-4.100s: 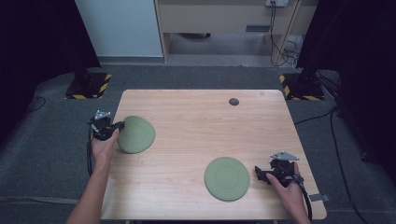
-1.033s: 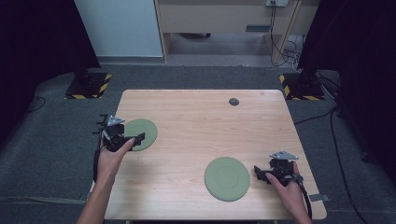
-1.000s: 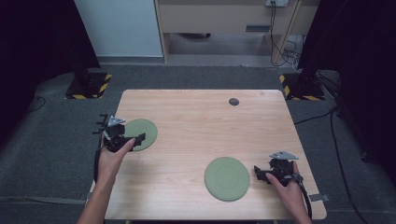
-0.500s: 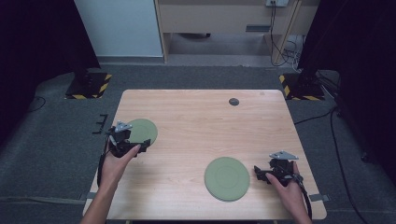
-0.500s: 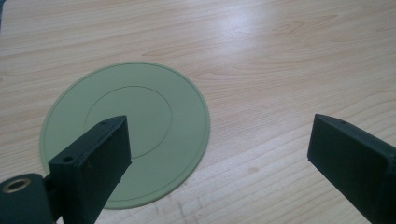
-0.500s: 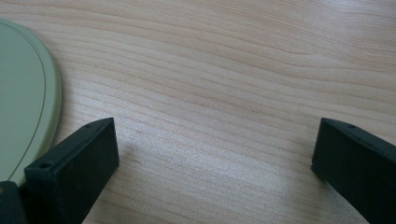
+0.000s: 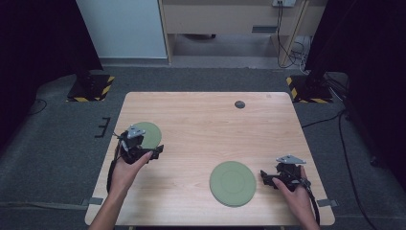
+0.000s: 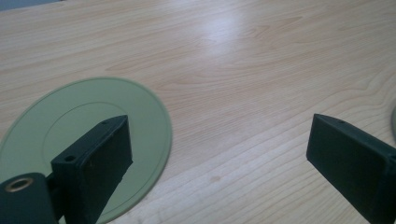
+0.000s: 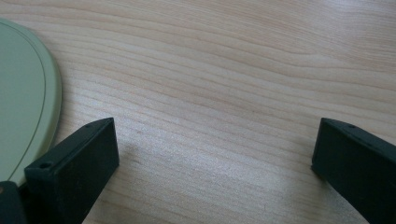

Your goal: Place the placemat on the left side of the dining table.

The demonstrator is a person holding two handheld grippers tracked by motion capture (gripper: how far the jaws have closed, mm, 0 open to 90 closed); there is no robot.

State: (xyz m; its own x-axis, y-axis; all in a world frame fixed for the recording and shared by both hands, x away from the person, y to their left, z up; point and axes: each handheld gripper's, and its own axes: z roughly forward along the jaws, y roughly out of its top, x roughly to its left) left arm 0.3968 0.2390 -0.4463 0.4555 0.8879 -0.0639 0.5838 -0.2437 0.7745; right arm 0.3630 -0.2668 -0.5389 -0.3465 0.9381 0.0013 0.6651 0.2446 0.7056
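Two round green plates on a light wooden table (image 7: pixel 206 124). Left plate (image 7: pixel 148 134) near the table's left edge, lying flat, face up, raised ring visible in the left gripper view (image 8: pixel 88 135). Round, so no long axis and no pointing direction to report. Left gripper (image 7: pixel 158 151) at the near edge of that plate, held in the person's left hand (image 7: pixel 127 170), grey three-cornered plate on top. Jaws wide apart, nothing between them but bare wood; in the left gripper view one jaw overlaps the plate's near part, other jaw well off over the table. Touching the plate or just above it: cannot tell.

Right plate (image 7: pixel 233 183) near the front edge, right of centre, also flat and face up, rim line visible at the left edge of the right gripper view (image 9: pixel 28 93). Again round, no axis. Right gripper (image 7: pixel 264 178) just beside its right rim, held in the right hand (image 7: pixel 297 196), aimed left toward the plate. Jaws spread wide, only wood grain between them; one jaw close by the plate's rim, not on it.

Plates well apart from each other. Small dark round disc (image 7: pixel 240 104) near the far edge of the table, away from both plates and both grippers. Grey carpet (image 7: pixel 57 158) around the table.
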